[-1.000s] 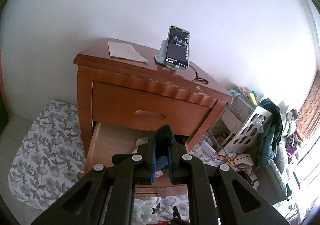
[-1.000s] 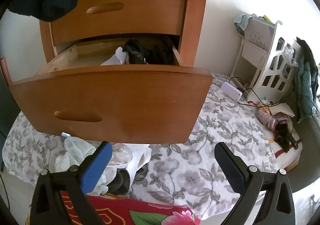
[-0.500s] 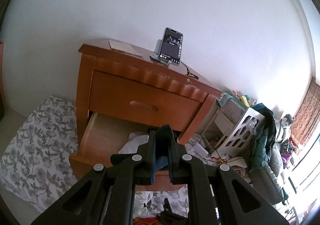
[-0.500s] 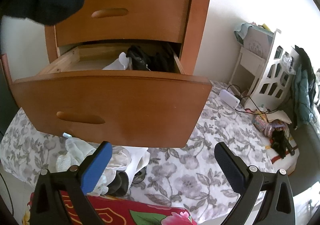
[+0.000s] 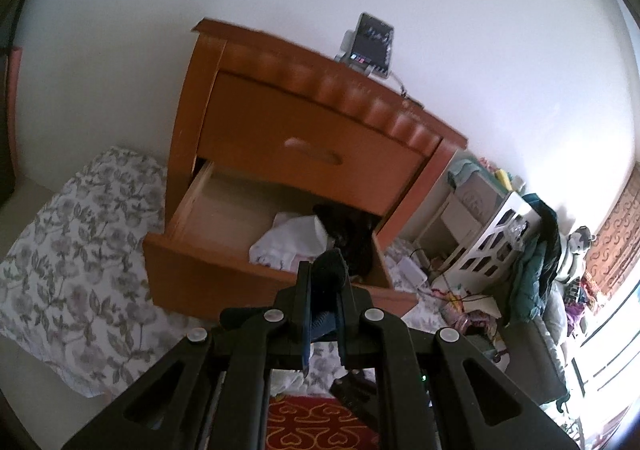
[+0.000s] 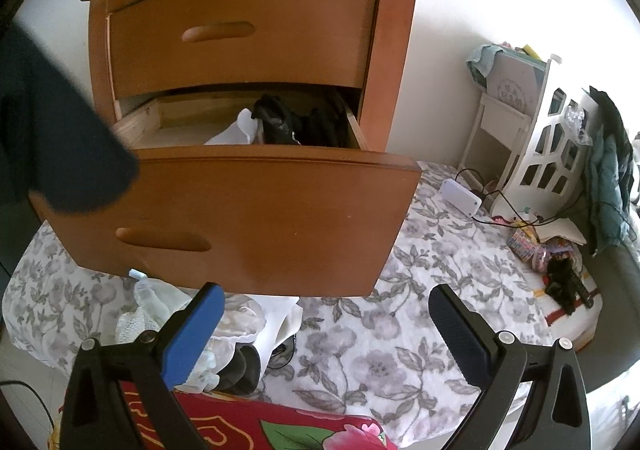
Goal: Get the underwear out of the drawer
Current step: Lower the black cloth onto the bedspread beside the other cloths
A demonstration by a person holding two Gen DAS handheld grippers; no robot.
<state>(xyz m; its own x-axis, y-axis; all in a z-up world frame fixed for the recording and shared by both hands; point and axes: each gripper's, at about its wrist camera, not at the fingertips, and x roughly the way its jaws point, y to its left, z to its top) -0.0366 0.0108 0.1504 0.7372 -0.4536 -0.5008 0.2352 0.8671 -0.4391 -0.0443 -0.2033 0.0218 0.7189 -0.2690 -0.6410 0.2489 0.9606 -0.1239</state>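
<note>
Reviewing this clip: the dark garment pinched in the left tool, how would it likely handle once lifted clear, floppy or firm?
Probably floppy: the dark garment bunches into a soft lump above the shut left tool, and in the right wrist view it hangs as a loose drape. Likely light, since a narrow pinch holds it. It may snag rather than slip.

Right gripper (image 6: 326, 324) w/ jaws wide apart, nothing btwn them, hovering over floral cloth (image 6: 376, 342). Wooden nightstand (image 6: 396, 50): top drawer (image 6: 240, 34) closed, bottom drawer (image 6: 248, 218) pulled out, black garments (image 6: 292, 124) and a white one (image 6: 234, 132) inside. Dark blurred fabric (image 6: 52, 130) at left edge. Pale clothes pile (image 6: 176, 326) below drawer front; red floral fabric (image 6: 280, 426) at bottom.
</note>
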